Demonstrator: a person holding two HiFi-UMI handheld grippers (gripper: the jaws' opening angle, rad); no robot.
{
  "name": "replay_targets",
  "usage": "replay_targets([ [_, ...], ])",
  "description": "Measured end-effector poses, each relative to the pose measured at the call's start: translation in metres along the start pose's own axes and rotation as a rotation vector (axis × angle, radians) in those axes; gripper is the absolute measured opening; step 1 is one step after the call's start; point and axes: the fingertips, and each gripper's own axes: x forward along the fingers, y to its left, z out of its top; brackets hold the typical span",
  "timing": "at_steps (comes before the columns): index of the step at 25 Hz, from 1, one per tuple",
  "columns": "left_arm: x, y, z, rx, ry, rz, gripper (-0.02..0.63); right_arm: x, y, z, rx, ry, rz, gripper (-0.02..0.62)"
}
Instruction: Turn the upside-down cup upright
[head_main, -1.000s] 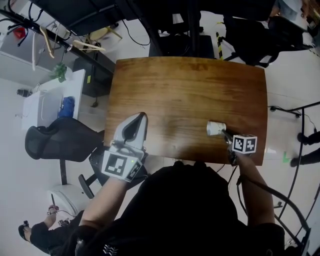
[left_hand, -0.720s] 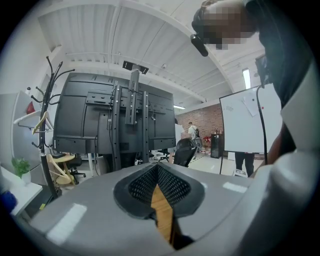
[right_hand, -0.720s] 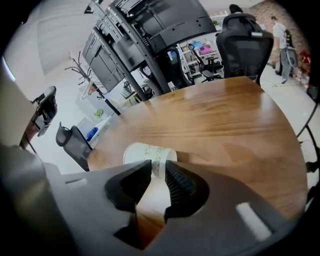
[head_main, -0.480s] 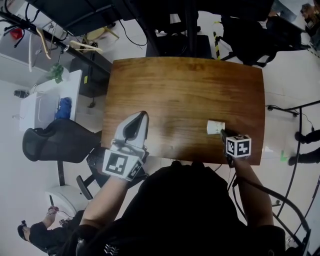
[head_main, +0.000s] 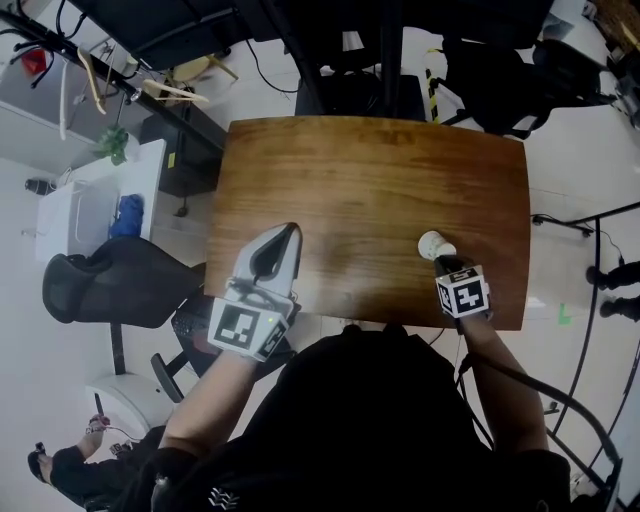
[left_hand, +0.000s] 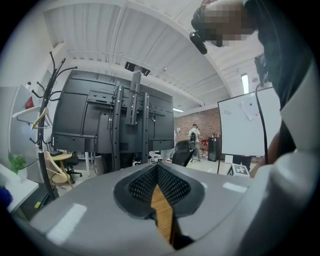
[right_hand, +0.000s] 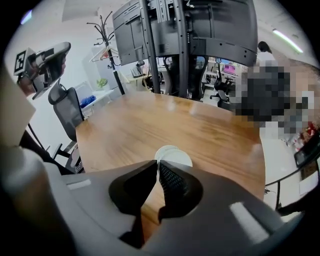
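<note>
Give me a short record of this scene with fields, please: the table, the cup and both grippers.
table: brown wood
cup: white, near the table's right corner on the person's side; upright or not, cannot tell
right gripper: jaws have just been closing, now pinched on the cup's wall
left gripper: jaws together, nothing between them, over the table's left near edge

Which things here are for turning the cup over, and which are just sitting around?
For the job: cup, pinched in the right gripper, whose jaws have just been closing on it; wooden table below.
Just around: left gripper, shut and empty; black office chair; small white table; plant.
</note>
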Motion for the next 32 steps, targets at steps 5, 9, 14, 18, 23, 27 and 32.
replay_targets([
  [5,-0.014,0.013,-0.001,0.000,-0.004,0.023,0.000,0.013,0.017,0.011,-0.059,0.032,0.007,0.020],
  [9,-0.025,0.027,-0.002,-0.001,-0.005,0.063,0.000,0.023,0.031,0.018,-0.099,0.057,0.033,0.021],
  [14,-0.031,0.035,0.003,-0.018,-0.018,0.093,0.000,0.031,0.044,0.029,-0.149,0.071,0.051,0.048],
  [18,-0.037,0.038,-0.013,-0.018,0.001,0.102,0.000,0.030,0.050,0.035,-0.156,0.072,0.060,0.049],
  [23,-0.031,0.032,-0.017,-0.031,0.007,0.081,0.000,0.019,0.043,0.047,-0.139,0.015,0.032,0.051],
  [27,-0.024,0.030,-0.011,-0.017,-0.004,0.067,0.000,0.008,0.017,0.056,-0.095,-0.065,-0.035,0.051],
  [32,-0.019,0.025,-0.006,0.008,-0.012,0.052,0.000,0.005,-0.004,0.053,0.024,-0.159,-0.046,0.061],
])
